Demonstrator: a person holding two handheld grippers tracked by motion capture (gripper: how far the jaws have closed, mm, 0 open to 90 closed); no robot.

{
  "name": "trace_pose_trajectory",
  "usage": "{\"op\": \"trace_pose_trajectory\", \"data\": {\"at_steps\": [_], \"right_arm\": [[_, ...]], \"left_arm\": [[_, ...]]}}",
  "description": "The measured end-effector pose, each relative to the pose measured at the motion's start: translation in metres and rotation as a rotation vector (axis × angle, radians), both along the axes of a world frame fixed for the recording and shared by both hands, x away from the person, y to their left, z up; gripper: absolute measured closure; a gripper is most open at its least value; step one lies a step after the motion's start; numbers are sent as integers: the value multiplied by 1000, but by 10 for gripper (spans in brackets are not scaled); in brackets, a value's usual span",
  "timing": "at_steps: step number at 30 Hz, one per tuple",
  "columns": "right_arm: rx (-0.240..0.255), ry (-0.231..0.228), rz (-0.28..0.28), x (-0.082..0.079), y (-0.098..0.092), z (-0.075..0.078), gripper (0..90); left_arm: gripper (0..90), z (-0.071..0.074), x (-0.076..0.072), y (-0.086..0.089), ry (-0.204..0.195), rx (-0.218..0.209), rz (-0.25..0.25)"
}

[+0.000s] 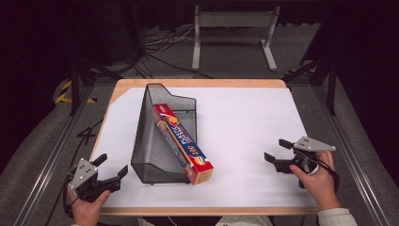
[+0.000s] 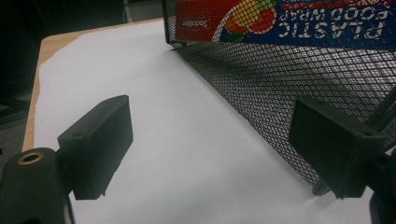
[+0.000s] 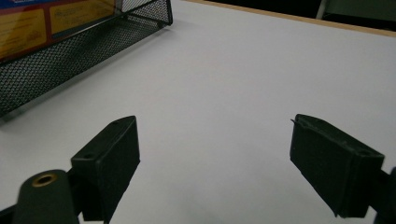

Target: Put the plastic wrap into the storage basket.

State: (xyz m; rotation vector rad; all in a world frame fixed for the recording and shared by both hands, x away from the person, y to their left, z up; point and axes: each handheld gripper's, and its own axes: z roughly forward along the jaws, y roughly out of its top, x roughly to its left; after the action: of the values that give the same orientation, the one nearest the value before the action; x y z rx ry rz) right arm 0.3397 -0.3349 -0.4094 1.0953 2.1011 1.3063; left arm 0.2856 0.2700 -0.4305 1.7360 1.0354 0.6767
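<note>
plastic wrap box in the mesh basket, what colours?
Red and blue long plastic wrap box with orange end; clearest in the high view.

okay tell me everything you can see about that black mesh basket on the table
The black mesh basket is a wire-mesh file holder with a dark wire rim, lying on its side on the white sheet that covers the table, left of centre. Its tall end points away from the person, its low end toward them. A long plastic food wrap box, red, blue and orange, lies slanted in it, its near end poking out onto the sheet. Both grippers are apart from it; the left gripper is nearer.
</note>
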Motion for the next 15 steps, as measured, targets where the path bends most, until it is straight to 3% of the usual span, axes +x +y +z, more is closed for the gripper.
{"op": "trace_pose_trajectory", "data": {"at_steps": [10,15], "right_arm": [[-26,29,3,-2,-3,-17,149],[-71,45,6,-4,-3,-26,149]], "left_arm": [[147,-1,2,-1,2,1,-8],[147,0,2,0,4,1,-7]]}}
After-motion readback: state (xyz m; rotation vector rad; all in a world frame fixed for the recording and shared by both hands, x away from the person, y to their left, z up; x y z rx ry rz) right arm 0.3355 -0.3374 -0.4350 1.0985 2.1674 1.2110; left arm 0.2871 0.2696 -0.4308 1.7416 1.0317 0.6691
